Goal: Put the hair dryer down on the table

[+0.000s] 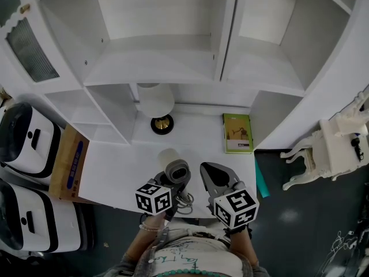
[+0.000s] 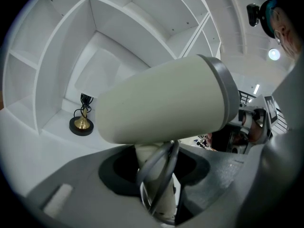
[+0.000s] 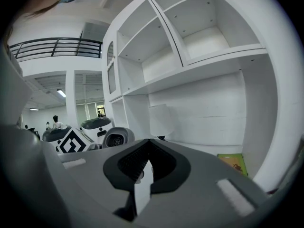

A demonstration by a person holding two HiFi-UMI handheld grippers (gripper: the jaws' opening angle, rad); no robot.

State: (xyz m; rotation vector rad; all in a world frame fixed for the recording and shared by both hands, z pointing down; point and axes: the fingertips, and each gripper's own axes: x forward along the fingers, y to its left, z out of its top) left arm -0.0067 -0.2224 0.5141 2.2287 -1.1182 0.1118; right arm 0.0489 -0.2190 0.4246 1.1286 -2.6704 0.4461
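Progress check: nothing's been set down yet, I'd say. Left tongs are clamped round the handle of the cream plastic hair dryer with the grey rear ring, and its grey cord is looped along the handle. In the head view the dryer hangs over the 6 o'clock edge of the white counter, not resting on it as far as I can tell. White-shaded lamp on a brass-and-black base sits at its 12 o'clock. Right tongs are closed up with nothing in them. Still to do: lower it and let go.
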